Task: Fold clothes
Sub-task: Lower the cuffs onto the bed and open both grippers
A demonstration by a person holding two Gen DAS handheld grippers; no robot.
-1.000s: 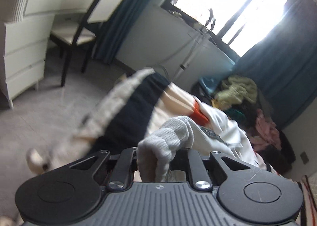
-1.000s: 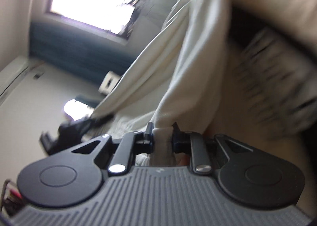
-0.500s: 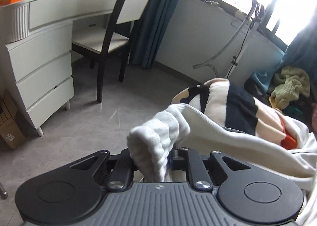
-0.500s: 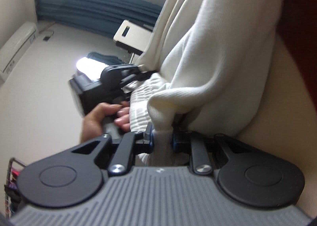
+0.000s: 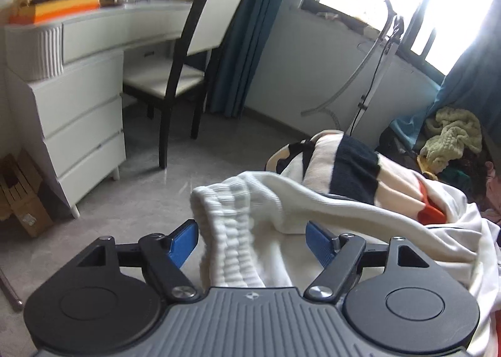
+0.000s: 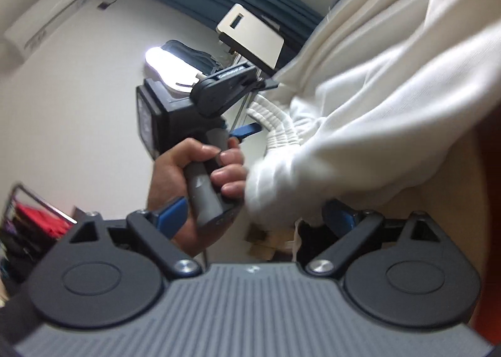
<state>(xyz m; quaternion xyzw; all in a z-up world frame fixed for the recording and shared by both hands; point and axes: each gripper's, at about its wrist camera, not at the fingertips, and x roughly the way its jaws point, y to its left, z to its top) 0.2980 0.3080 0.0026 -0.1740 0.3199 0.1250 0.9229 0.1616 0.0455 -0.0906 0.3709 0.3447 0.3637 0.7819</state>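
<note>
A cream sweater (image 5: pixel 316 169) with navy and orange stripes lies heaped ahead in the left wrist view. Its white ribbed cuff (image 5: pixel 225 231) droops between the blue pads (image 5: pixel 183 242) of my left gripper (image 5: pixel 250 241), whose jaws are opening; neither pad presses it. In the right wrist view the sweater (image 6: pixel 391 90) fills the right side. Another white cuff (image 6: pixel 272 188) hangs between the pads of my right gripper (image 6: pixel 256 216), whose jaws are opening too, clear of the cloth. The left gripper (image 6: pixel 260 108) and the hand (image 6: pixel 200 169) holding it show just beyond.
A white dresser (image 5: pixel 78 112) with an orange box (image 5: pixel 56 11) on top stands at left, a dark chair (image 5: pixel 194 69) beside it. A steamer pole (image 5: pixel 375 75) and a clothes pile (image 5: pixel 454 137) are at back right. A cardboard box (image 5: pixel 18 194) sits on the grey floor.
Both grippers were shut on the white cuffs and now stand wide with the cloth loose between the pads. The left gripper has come closer in the right wrist view.
</note>
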